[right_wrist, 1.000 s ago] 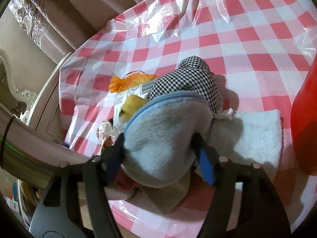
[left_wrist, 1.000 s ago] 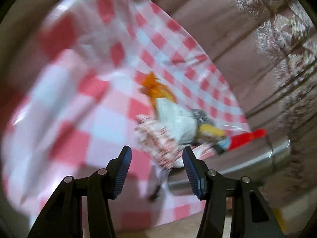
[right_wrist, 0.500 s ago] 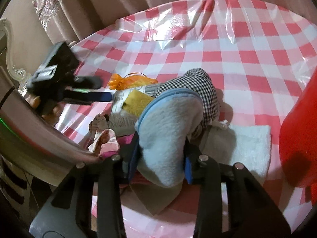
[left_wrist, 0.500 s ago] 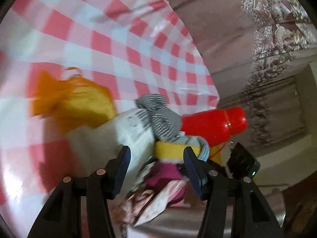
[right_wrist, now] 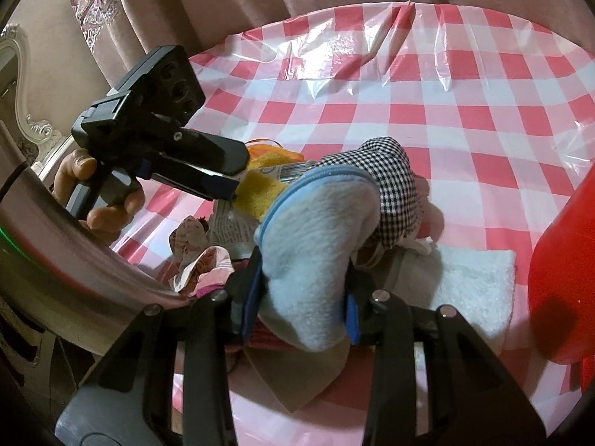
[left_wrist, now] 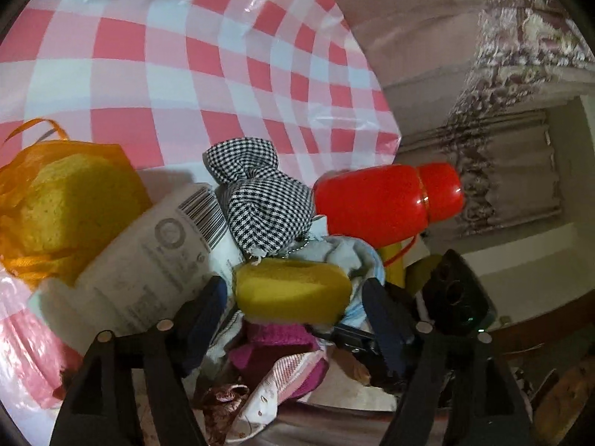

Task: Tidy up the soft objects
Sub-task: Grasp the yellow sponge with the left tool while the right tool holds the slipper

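Left wrist view: the left gripper (left_wrist: 293, 297) points down at a slant into a heap of soft things on a table under a pink-and-white checked plastic cloth (left_wrist: 186, 55). Its jaws are opening, and a yellow sponge (left_wrist: 292, 291) sits between the blue pads without either pad pressing it. Behind the sponge lies a black-and-white checked cloth (left_wrist: 264, 200). To the left are a white printed package (left_wrist: 148, 260) and an orange mesh bag holding a sponge (left_wrist: 63, 200). A red bottle (left_wrist: 386, 200) lies at right, and a magenta cloth (left_wrist: 275, 345) sits under the sponge.

Right wrist view: the right gripper (right_wrist: 301, 297), tilted steeply down, pinches a pale blue fleece piece (right_wrist: 312, 260) between its pads. The fleece rises from the heap, touching the checked cloth (right_wrist: 390, 174). A white towel (right_wrist: 472, 282) lies flat just to the right. At left, a person's hand (right_wrist: 96, 189) grips the left gripper's handle, its fingertips (right_wrist: 223, 182) beside the yellow sponge (right_wrist: 260, 193).
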`<action>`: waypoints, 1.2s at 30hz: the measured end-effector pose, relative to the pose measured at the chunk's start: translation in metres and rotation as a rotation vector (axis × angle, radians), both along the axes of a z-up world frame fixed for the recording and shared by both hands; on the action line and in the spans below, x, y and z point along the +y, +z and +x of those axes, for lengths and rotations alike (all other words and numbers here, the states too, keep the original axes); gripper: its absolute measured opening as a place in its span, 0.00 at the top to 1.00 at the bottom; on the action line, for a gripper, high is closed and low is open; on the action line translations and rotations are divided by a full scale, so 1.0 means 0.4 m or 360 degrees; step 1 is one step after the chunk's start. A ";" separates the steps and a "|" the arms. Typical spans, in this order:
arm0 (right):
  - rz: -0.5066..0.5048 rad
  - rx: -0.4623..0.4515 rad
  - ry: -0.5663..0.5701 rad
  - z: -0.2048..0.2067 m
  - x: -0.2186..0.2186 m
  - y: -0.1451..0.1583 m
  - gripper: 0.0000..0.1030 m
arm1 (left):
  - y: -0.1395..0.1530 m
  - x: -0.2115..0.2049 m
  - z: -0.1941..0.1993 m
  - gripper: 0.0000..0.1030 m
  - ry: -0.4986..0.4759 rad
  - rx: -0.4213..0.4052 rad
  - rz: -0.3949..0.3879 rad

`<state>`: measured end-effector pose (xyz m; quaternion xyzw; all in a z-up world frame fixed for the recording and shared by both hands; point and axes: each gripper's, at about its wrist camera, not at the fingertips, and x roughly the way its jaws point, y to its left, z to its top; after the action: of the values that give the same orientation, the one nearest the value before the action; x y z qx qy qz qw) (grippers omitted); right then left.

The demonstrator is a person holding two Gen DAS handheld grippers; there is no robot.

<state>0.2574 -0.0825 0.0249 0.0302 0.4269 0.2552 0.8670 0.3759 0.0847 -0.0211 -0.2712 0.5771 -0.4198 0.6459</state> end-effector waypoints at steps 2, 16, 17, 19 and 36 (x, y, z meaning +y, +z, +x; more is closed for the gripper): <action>-0.0003 -0.0004 0.0002 0.000 0.000 0.001 0.60 | 0.002 -0.016 0.005 0.23 -0.0037 -0.0003 0.0022; 0.0002 -0.0040 -0.0008 -0.020 -0.012 0.021 0.61 | 0.021 -0.021 -0.019 0.42 -0.0027 -0.0082 0.0047; 0.0005 -0.0039 -0.0012 -0.021 -0.015 0.022 0.62 | 0.026 -0.013 -0.021 0.42 0.0000 -0.0090 0.0027; 0.0013 -0.0039 -0.0022 -0.028 -0.022 0.025 0.62 | 0.039 0.009 -0.028 0.42 0.0072 -0.0108 -0.0020; -0.0022 -0.0085 -0.0106 -0.147 -0.082 0.064 0.62 | 0.087 0.273 -0.316 0.42 0.0924 -0.0170 0.0059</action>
<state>0.1988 -0.1152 0.0506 0.0315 0.4040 0.2241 0.8863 0.2496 0.1937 0.0139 -0.3905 0.4481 -0.2206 0.7733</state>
